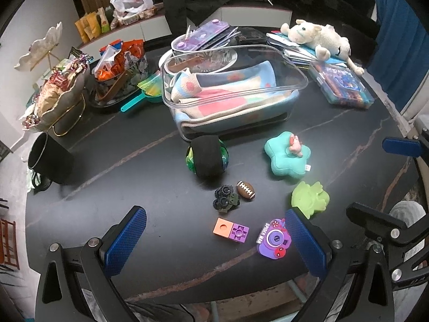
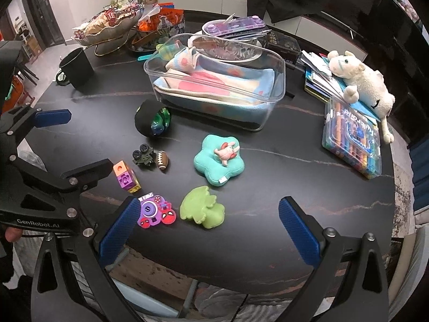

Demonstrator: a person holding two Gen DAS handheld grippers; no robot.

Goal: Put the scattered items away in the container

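Table: dark, marble-veined.
Container: clear, upper centre, holding folded cloth.
Toys: purple camera lower centre, beside left tool.
Tools: left and right tool both spread apart, empty.

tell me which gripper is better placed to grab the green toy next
Right. The green toy lies between the open fingers of the right gripper, just ahead of it. The left gripper is open over the blocks, with the toy beyond its right finger.
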